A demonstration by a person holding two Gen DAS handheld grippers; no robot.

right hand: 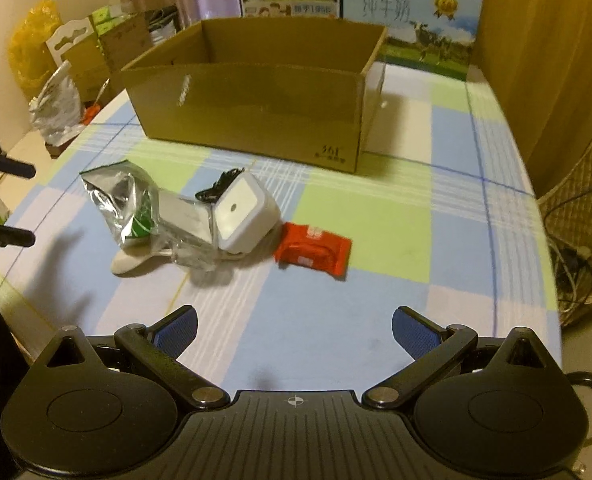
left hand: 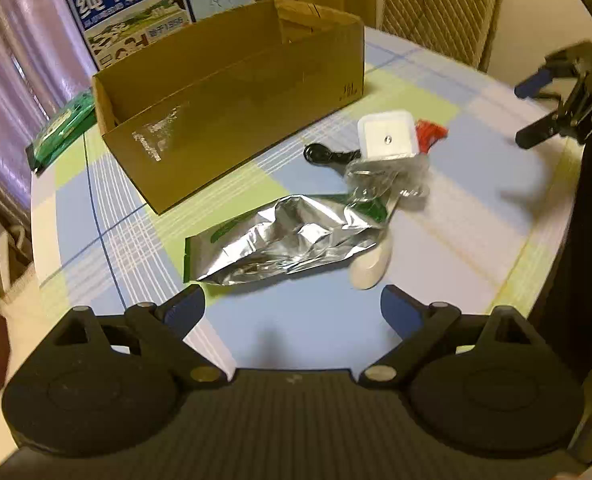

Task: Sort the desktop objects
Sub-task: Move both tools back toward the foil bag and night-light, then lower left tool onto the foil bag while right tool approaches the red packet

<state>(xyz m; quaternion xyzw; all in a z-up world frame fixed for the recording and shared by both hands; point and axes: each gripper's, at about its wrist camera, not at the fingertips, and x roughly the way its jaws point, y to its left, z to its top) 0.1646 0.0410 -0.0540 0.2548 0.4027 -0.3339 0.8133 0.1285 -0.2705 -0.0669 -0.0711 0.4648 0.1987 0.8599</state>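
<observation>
A: Left gripper (left hand: 292,307) status?

B: Fingers spread wide, nothing between them. It hangs above the checked tablecloth (left hand: 107,216). Just ahead of its tips lies a crumpled foil bag (left hand: 283,240), with a white oblong item (left hand: 370,268) poking out from under the bag's right end.

A: Further out?

B: Ahead and a bit right: a white square device (left hand: 390,136) leaning on crinkled clear plastic (left hand: 384,182), a black cord (left hand: 328,155) just left of it, a red packet (left hand: 432,132) peeking out behind its right side. Open cardboard box (left hand: 231,120) ahead-left; what shows of its inside is bare cardboard.

A: Right gripper (right hand: 294,327)?

B: Also spread, holding nothing, above the cloth. Red packet (right hand: 316,250) straight ahead, lying flat. White device (right hand: 243,216) ahead-left, tilted, just beside the packet; can't tell if they touch. Foil bag (right hand: 113,196) further left, box (right hand: 255,116) beyond all of it.

A: Grippers near each other?

B: Well apart. Left gripper's fingers show at the far left edge of the right wrist view, open.

A: Background?

B: Two milk cartons (right hand: 428,24) behind the box.
</observation>
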